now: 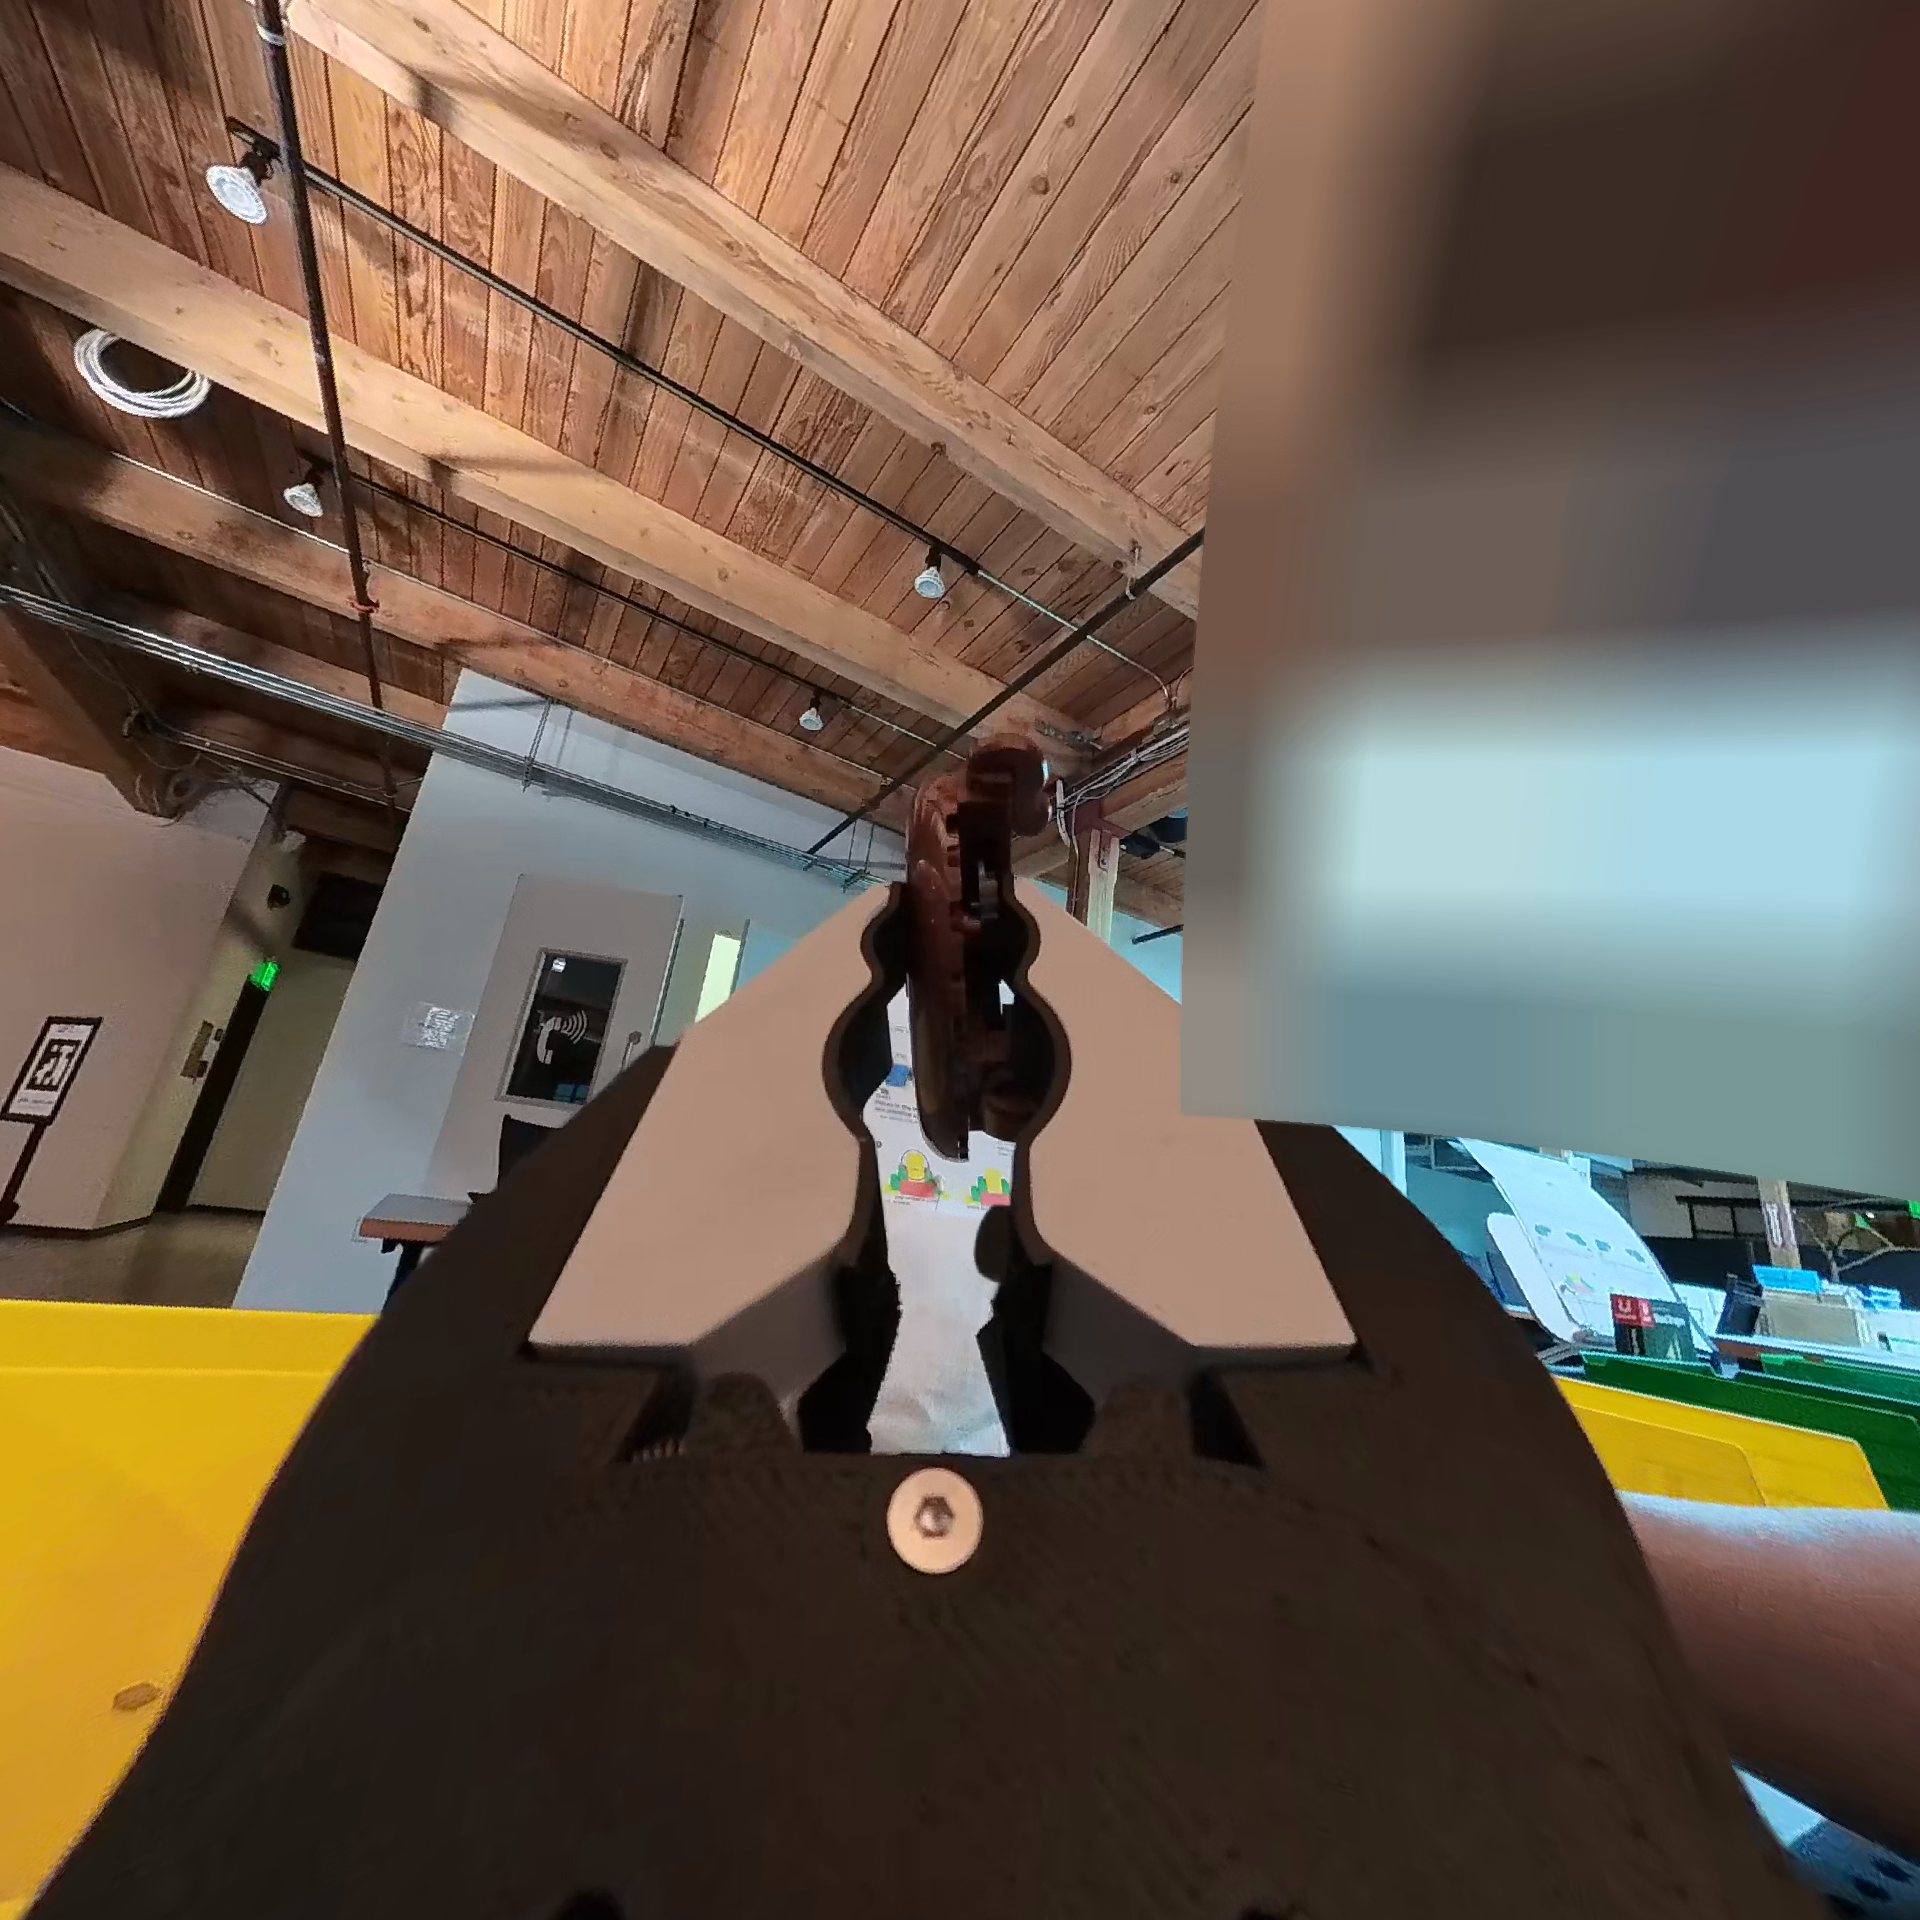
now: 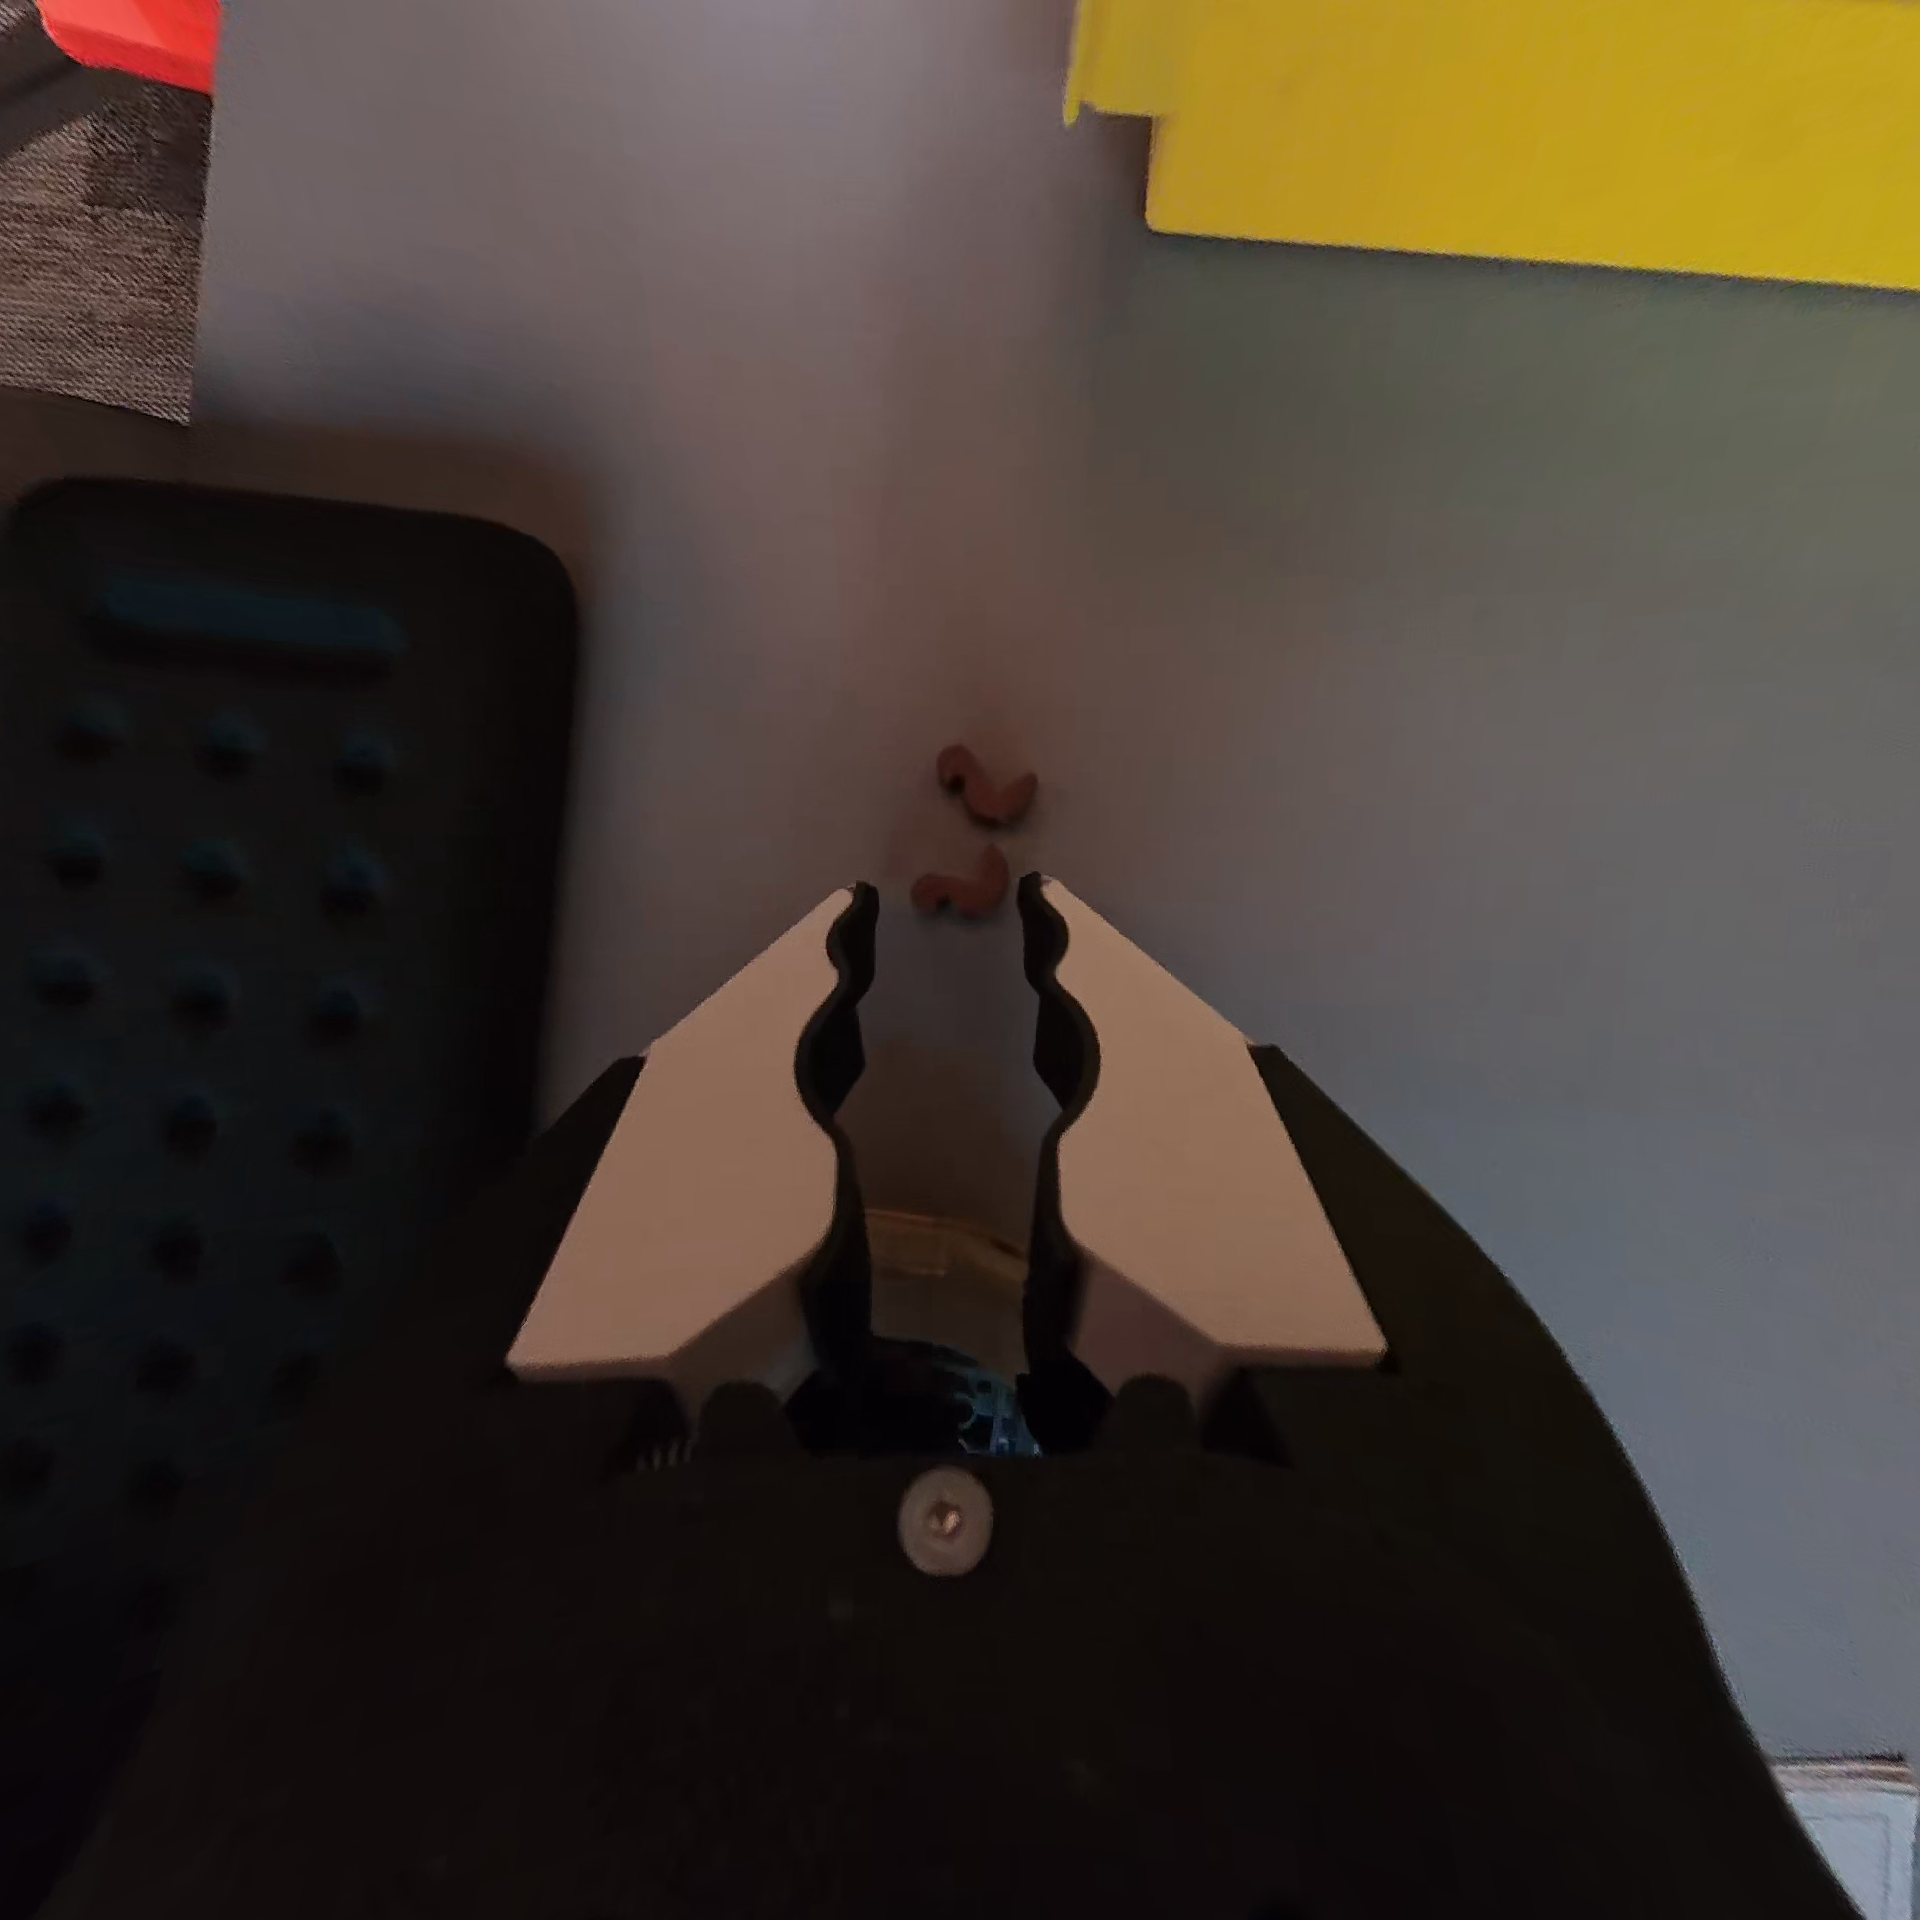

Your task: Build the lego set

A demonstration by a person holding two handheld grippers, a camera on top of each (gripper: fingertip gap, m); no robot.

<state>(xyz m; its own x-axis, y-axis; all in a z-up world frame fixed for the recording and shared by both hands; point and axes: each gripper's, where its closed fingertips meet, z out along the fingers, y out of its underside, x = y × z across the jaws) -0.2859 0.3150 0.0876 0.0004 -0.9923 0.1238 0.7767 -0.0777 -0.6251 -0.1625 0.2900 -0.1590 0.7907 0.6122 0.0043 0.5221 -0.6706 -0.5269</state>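
Observation:
My left gripper [image 1: 951, 904] is shut on a dark brown lego assembly [image 1: 961, 935] and holds it up in the air, tilted toward the ceiling; the piece sticks out above the fingertips. My right gripper [image 2: 948, 888] is open and points down at the grey table [image 2: 1455, 831]. Two small curved brown lego pieces lie on the table: one [image 2: 958, 881] sits right between my right fingertips, the other [image 2: 985, 790] lies just beyond it.
A yellow bin [image 2: 1507, 114] stands at the top right of the right wrist view and also shows in the left wrist view [image 1: 156, 1455]. A black studded plate [image 2: 208, 987] lies at the left. A red object [image 2: 135, 36] is at the top left. Green bins [image 1: 1766, 1403] stand at the right. The tips of one gripper are about 25 cm away from the tips of the other. The black studded plate [image 2: 208, 987] lies some 11 cm from my right tips, 25 cm from my left tips.

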